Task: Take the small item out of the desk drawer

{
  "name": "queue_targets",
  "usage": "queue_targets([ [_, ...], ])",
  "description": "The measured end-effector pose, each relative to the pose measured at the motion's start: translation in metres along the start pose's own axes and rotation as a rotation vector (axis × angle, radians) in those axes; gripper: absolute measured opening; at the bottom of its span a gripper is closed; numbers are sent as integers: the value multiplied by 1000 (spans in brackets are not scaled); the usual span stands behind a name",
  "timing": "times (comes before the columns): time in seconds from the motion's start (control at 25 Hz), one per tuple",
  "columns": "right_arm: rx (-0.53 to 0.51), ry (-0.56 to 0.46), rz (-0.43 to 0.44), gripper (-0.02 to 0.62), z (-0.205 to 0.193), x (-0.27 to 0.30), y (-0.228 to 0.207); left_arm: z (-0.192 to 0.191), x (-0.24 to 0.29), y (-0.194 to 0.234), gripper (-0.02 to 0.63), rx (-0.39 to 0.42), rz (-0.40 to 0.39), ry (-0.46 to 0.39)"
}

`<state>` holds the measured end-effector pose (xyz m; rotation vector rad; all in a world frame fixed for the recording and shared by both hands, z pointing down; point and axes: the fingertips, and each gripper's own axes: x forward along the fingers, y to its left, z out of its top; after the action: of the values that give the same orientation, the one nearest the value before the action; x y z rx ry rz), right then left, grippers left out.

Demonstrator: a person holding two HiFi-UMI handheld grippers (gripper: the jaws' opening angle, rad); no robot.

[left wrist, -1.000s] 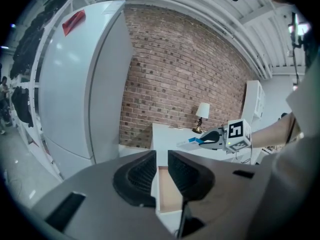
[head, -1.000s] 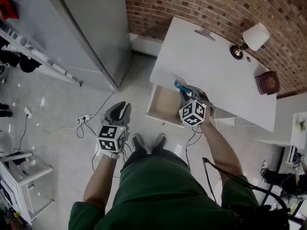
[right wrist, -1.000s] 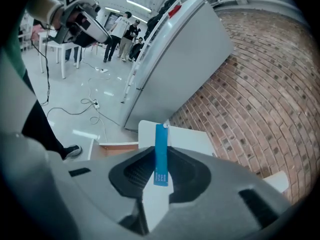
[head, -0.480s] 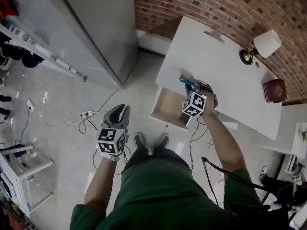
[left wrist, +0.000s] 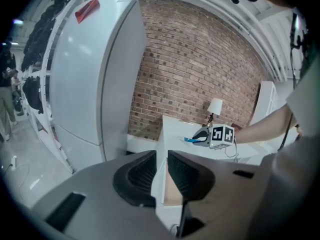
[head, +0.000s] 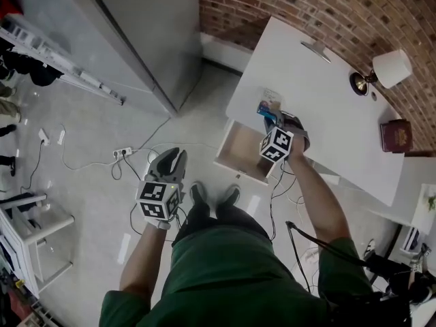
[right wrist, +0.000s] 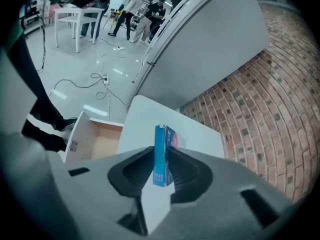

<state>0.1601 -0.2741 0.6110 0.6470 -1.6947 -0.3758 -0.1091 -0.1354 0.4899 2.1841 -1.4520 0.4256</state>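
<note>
as the right gripper is opening around the blue box, it stands further onto the desk.

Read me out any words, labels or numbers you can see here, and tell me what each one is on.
No text here can be read.
Print on the blue box: too blurred to read.
Cover of the red book: too small, nothing legible.
The red tag on the grey cabinet: blurred, unreadable.
The marker cube: black-and-white square patterns only, no letters.
</note>
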Motion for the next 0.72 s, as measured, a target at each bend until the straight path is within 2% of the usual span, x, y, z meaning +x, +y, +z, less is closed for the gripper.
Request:
queue_targets([
  [0.32,50,16,66,87,-10,20,26,-12,2,-8,66,-24,-10,41],
  [0.72,108,-3,86,74,-16,25,38,-24,6,-3,65,-25,-5,43],
])
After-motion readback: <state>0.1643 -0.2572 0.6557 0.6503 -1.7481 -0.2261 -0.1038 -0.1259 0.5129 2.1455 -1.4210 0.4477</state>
